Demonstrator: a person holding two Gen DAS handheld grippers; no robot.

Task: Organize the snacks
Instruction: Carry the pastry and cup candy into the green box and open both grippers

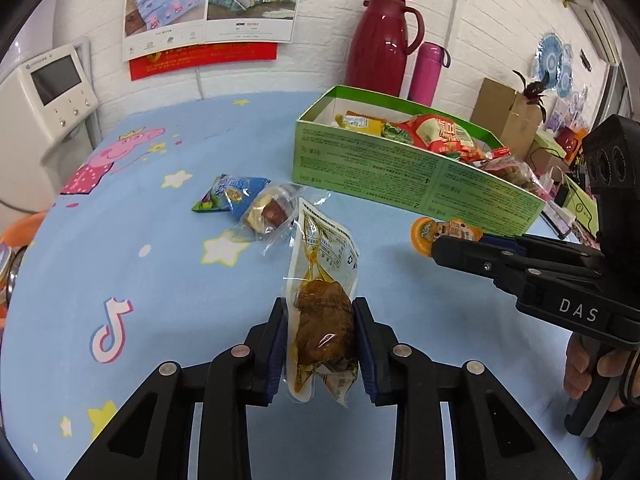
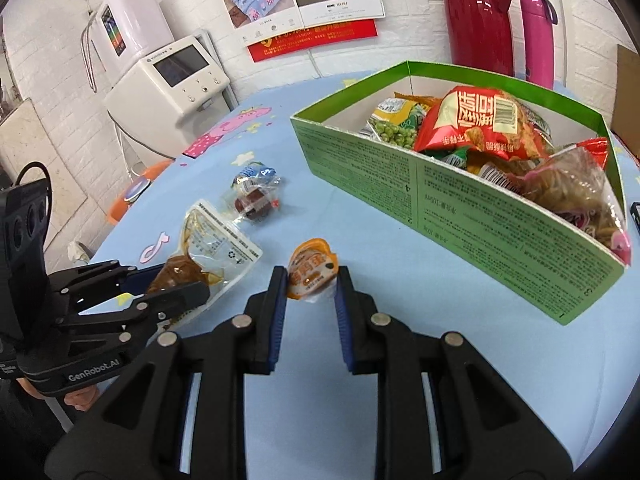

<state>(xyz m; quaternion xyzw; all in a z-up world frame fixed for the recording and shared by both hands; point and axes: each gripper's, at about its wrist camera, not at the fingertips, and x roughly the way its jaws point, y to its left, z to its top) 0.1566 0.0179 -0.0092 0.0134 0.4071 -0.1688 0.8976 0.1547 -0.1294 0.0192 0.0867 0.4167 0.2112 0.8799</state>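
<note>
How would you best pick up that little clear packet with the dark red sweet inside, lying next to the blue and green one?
Grip the clear packet across its thick middle, where the dark red sweet bulges; the flat sealed edges look floppy and slippery. Come from above, jaws straddling the bulge on its free sides, since the blue and green packet touches its far end. Both grippers already hold other snacks, so one must empty first.

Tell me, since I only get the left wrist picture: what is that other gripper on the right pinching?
Observer: The right gripper is shut on a small orange snack packet, with both pads against its sides.
Operator: What's down inside the green box?
Observer: A green pea bag lies beside a red snack bag.
Operator: Anything behind that white machine?
Observer: A taller white appliance with a small coloured screen stands there.
</note>
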